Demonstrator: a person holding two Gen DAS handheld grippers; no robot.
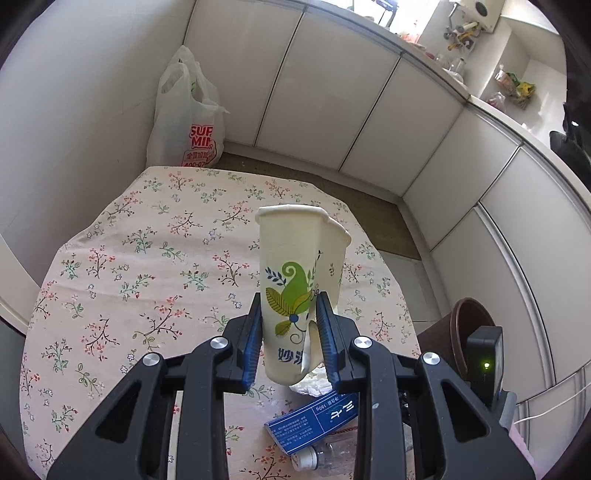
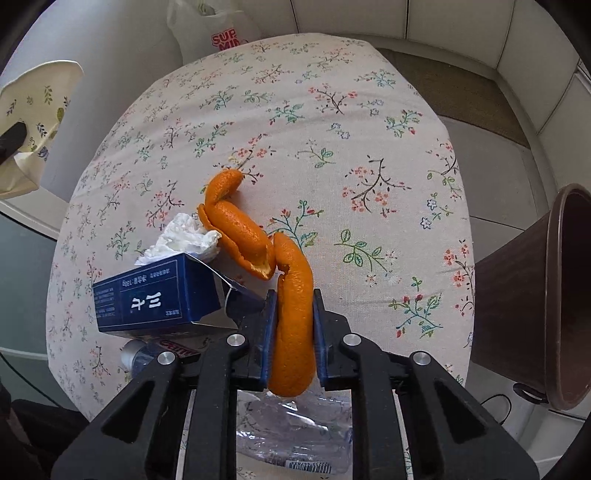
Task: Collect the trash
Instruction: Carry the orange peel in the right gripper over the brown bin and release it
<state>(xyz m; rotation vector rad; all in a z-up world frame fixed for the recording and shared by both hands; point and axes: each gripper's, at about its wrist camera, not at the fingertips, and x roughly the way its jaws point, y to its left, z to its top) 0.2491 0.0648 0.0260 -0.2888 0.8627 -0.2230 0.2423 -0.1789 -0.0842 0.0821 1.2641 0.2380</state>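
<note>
Floral tablecloth (image 2: 369,122); brown bin (image 2: 546,295) alongside

- Round desk (image 1: 155,236) up front, draped in a pale cloth with small flower sprigs.
- Behind it, a run of white cabinet doors (image 1: 325,110) under a long counter (image 1: 491,107).
- Brownish floor (image 1: 373,214) shows between desk and cabinets.
- Daylight pours in from a window (image 1: 402,18) over the counter.
- Plain white wall (image 1: 74,110) on the left.

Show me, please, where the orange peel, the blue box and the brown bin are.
orange peel (image 2: 293,325): right wrist view, strip between the pads.
blue box (image 2: 155,301): right wrist view, printed side.
brown bin (image 2: 517,302): right wrist view, outer wall.
</note>
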